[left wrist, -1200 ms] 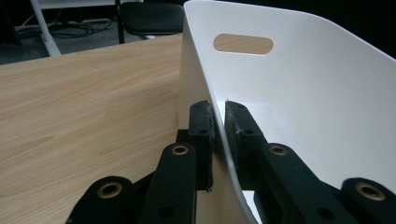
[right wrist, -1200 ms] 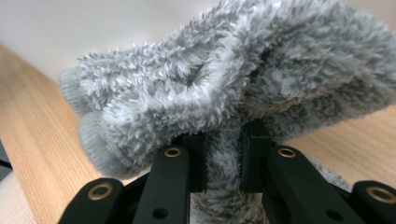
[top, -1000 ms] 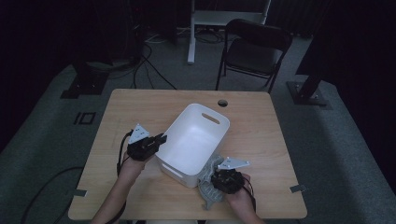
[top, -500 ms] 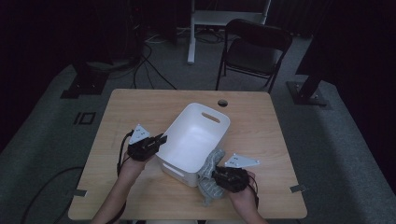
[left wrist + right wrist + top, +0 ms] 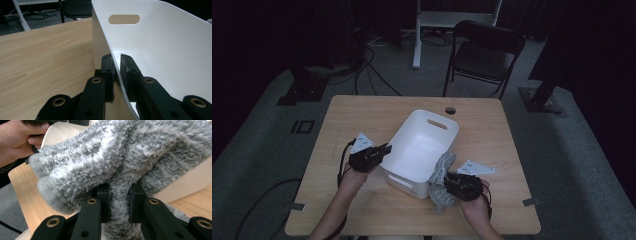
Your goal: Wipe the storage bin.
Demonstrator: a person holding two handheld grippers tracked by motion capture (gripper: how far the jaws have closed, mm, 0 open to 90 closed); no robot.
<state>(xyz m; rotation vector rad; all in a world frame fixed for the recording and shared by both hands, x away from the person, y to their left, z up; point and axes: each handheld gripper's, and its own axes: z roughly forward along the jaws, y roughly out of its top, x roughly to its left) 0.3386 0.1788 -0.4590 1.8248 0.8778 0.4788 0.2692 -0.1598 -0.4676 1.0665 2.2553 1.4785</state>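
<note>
Item: right gripper (image 5: 451,186), near right of the table (image 5: 362,115). Its jaws are pinching a grey fluffy sock (image 5: 443,175) in a narrow grip, the pile bulging around both pads. Against the frames of a second ago, the sock is now hanging higher and is draping against the near right wall of the bin, where it was earlier lying lower by the near corner.

Item: left gripper (image 5: 384,150), left of the bin. Its jaws are clamping the thin left rim of the white bin (image 5: 424,145), one pad inside, one outside, and it is staying in the same spot.

Item: white bin, middle of the table, interior showing bare.

Assessment: the sock is clearing the tabletop and is likely heading over the rim; the bin is being steadied for the drop.
</note>
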